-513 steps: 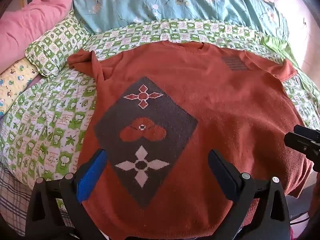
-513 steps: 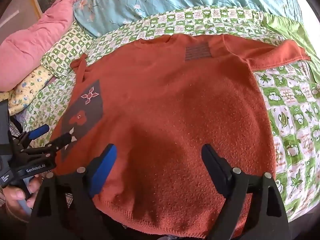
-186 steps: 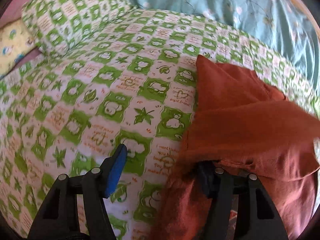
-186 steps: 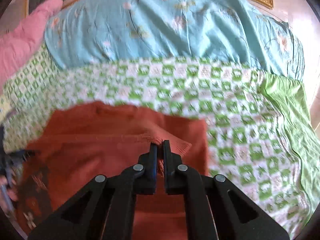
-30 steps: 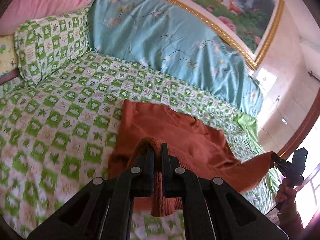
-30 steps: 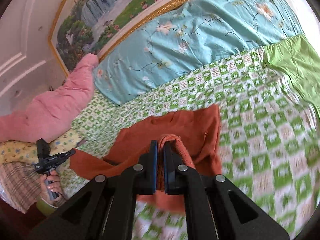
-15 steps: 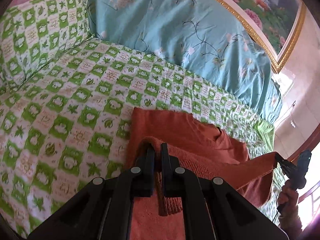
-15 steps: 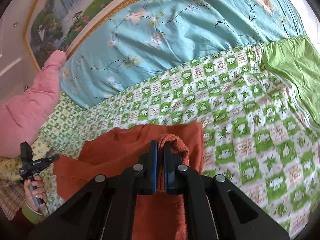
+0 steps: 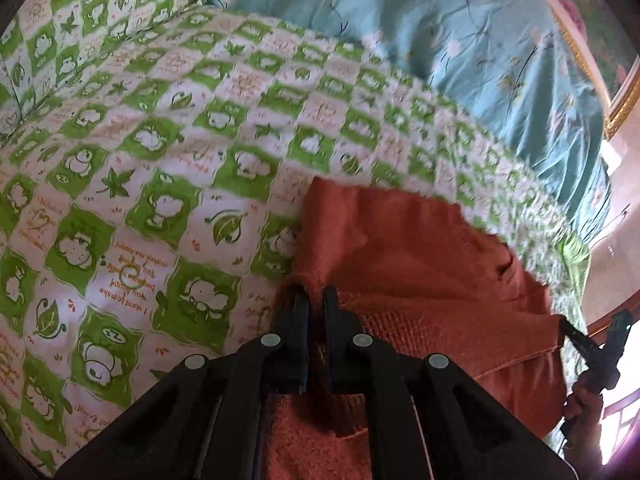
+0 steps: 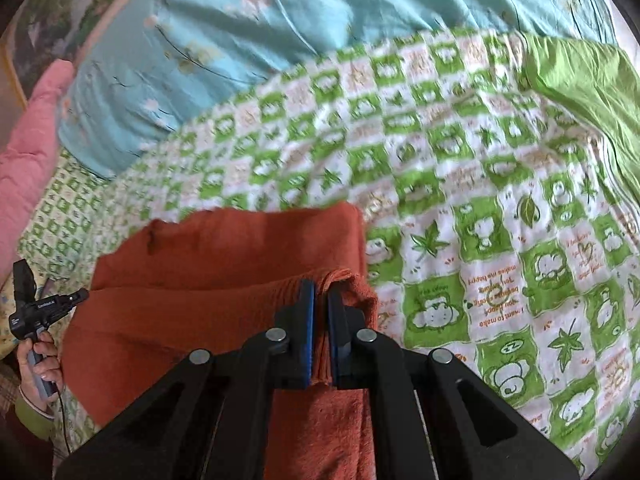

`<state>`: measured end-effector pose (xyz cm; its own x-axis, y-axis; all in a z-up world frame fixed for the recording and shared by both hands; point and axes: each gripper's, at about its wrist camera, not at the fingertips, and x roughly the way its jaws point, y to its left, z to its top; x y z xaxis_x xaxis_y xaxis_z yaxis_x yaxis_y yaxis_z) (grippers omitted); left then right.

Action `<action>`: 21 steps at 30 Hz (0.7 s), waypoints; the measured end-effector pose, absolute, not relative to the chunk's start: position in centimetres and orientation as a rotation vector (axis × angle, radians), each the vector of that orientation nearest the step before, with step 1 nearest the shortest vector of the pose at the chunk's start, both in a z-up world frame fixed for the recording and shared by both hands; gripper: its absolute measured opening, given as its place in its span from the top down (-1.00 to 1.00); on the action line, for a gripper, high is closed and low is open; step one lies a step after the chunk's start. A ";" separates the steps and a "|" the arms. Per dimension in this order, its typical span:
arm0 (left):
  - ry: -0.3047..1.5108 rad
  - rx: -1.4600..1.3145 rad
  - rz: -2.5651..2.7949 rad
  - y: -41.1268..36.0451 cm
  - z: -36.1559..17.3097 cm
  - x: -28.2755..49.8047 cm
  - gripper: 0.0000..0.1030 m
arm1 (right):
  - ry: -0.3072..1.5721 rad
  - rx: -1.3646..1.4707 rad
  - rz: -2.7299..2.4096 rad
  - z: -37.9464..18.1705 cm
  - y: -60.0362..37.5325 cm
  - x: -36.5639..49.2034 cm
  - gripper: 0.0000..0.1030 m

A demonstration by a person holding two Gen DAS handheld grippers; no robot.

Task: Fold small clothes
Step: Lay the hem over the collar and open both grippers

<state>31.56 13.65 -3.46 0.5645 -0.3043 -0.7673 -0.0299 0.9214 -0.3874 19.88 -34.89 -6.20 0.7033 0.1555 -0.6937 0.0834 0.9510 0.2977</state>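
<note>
Orange-red knitted sweater (image 9: 400, 240) lies folded on green-and-white checked bedsheet (image 9: 160, 160), its near edge lifted.

Left gripper (image 9: 316, 300), at 6 o'clock in left wrist view, pinches bunched left corner of lifted edge; jaws have just eased apart slightly, fabric between them.

Right gripper (image 10: 321, 292), at 6 o'clock in right wrist view, pinches right corner of sweater (image 10: 240, 264); jaws likewise just loosened a little, knit between blue pads (image 10: 307, 320).

Turquoise floral quilt (image 10: 280, 20) at 12 o'clock. Pink quilt (image 10: 24, 152) at 9 o'clock.
</note>
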 end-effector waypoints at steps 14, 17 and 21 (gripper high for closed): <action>1.021 -0.211 -0.450 4.0 -2.5 21.9 0.57 | 0.792 0.266 0.277 -3.8 -29.7 15.5 0.09; 1.060 -0.151 -0.433 1.7 -3.9 22.5 0.57 | 0.873 0.156 0.378 -5.5 -25.5 16.1 0.09; 1.093 -0.182 -0.438 2.1 -3.9 25.3 0.63 | 0.980 0.020 0.355 -8.0 -23.0 17.8 0.09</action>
